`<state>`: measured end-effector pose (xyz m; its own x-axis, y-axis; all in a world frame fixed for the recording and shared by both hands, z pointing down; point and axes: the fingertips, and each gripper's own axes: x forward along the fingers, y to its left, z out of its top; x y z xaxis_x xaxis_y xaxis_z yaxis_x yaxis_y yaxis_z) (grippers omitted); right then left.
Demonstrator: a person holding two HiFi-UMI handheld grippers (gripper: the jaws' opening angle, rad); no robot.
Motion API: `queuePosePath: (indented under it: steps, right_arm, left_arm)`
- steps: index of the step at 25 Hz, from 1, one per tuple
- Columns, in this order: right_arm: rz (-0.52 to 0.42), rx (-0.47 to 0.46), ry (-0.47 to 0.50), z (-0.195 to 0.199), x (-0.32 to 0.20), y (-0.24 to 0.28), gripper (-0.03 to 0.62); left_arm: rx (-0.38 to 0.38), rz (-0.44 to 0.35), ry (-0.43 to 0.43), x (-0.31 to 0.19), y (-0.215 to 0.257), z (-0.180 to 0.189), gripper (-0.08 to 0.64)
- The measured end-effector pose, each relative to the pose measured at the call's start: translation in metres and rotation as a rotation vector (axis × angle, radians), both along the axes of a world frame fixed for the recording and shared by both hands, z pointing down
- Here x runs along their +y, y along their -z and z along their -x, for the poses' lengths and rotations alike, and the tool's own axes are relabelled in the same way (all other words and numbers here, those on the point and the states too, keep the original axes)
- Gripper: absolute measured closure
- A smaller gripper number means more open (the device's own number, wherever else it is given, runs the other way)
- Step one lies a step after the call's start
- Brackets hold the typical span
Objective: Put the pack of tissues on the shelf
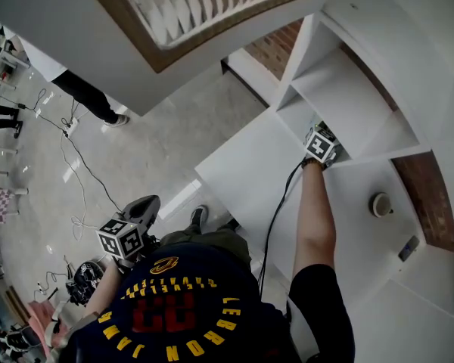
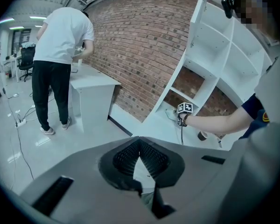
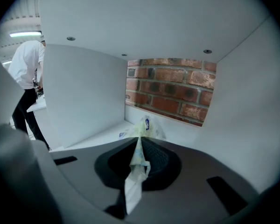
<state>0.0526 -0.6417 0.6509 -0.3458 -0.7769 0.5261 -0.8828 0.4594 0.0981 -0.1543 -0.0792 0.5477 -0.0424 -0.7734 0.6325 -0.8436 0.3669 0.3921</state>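
Against the red brick wall [image 2: 140,45]: tall white open-backed shelf unit [image 1: 363,104], with brick showing through the compartments. Grey polished stone floor [image 1: 159,150] is on the near left, with loose cables on it. A second person in white shirt and black trousers [image 2: 60,36] stands far left at a white table [image 2: 93,92].

Right gripper [image 3: 138,141] is on an outstretched arm, inside one of the upper shelf compartments, pointing at the brick back. Its jaws are clamped on the thin wrapper flap of the pale yellow-green plastic pack of tissues [image 3: 146,126].

The pack's body sits just beyond the jaw tips, over the compartment floor, about mid-width between the side panels. Can't tell if it rests on the board or hangs just off it. Its long axis runs front to back, in line with the jaws. The bulky end with a small blue mark points at the brick, and the crumpled flap trails back between the pads.

Left gripper [image 2: 139,141] is low on the near left beside the person's body, well away from the shelf. Its jaws are closed, nothing in them.

A small round beige object [image 1: 380,204] sits in a lower compartment to the right.
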Motion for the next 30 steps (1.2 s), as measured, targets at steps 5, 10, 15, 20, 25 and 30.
queuePosePath:
  steps: [5, 10, 15, 20, 25, 30]
  right_arm:
    - [0.060, -0.012, -0.008, 0.005, 0.002, -0.007, 0.584]
    - [0.045, -0.061, -0.050, -0.001, 0.012, 0.005, 0.489]
    - [0.056, -0.092, -0.076, -0.014, 0.045, 0.014, 0.436]
    - [0.068, -0.164, -0.022, -0.012, 0.099, 0.034, 0.436]
    - [0.104, -0.238, 0.020, -0.011, 0.153, 0.049, 0.436]
    - [0.109, -0.312, 0.123, 0.002, 0.202, 0.079, 0.437]
  left_arm:
    - [0.003, -0.012, 0.022, 0.007, 0.003, 0.007, 0.558]
    - [0.014, -0.027, 0.015, 0.005, 0.003, 0.008, 0.558]
    - [0.025, -0.046, -0.021, -0.001, 0.003, 0.005, 0.558]
    - [0.051, -0.078, -0.046, -0.009, 0.004, 0.002, 0.558]
    - [0.081, -0.108, -0.064, -0.017, 0.005, 0.000, 0.558]
    - [0.109, -0.136, -0.102, -0.025, 0.005, -0.010, 0.558]
